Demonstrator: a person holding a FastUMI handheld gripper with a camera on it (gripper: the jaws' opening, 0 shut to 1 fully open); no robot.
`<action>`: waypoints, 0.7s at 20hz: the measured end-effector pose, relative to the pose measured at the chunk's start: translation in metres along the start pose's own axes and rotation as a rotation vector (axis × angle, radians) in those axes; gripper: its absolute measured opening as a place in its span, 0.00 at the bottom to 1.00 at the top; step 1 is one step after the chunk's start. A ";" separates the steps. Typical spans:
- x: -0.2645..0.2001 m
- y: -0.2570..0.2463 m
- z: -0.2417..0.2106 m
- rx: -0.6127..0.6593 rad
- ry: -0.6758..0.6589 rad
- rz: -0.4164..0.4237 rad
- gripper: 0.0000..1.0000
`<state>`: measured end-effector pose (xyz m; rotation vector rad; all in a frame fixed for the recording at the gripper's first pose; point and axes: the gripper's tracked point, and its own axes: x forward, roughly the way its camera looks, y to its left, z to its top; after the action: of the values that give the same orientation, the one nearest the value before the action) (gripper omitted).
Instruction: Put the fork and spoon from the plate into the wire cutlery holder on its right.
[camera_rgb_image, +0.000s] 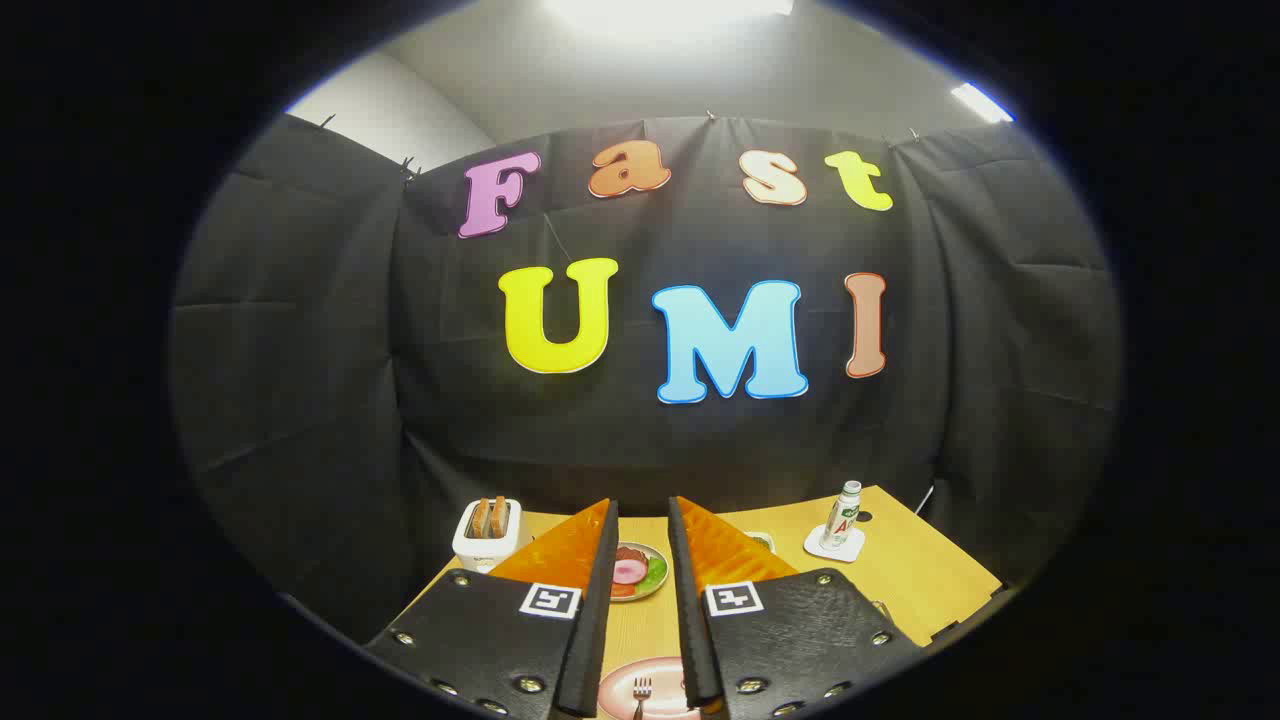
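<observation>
A pink plate (620, 692) lies on the wooden table (920, 570), low between my two fingers and close under them. A fork (641, 688) rests on it, tines pointing away from me. The right finger covers the plate's right side, so the spoon is hidden. My gripper (642, 505) hangs above the table, open, with a narrow gap and nothing between the fingers. A pale edge (762, 541) peeks out behind the right finger; I cannot tell whether it is the wire cutlery holder.
Beyond the fingertips sits a small plate of food (636, 572). A white toaster (487, 532) with bread stands at the far left. A bottle (846, 512) stands on a white coaster at the far right. Black cloth walls close the table's back.
</observation>
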<state>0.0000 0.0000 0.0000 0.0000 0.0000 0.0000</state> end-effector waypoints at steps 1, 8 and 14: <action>0.000 0.000 0.000 -0.001 0.002 -0.002 0.31; 0.000 0.000 -0.001 0.001 0.010 -0.003 0.31; 0.001 0.000 -0.003 0.007 0.014 -0.002 0.31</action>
<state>0.0011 0.0000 -0.0028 0.0072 0.0143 -0.0020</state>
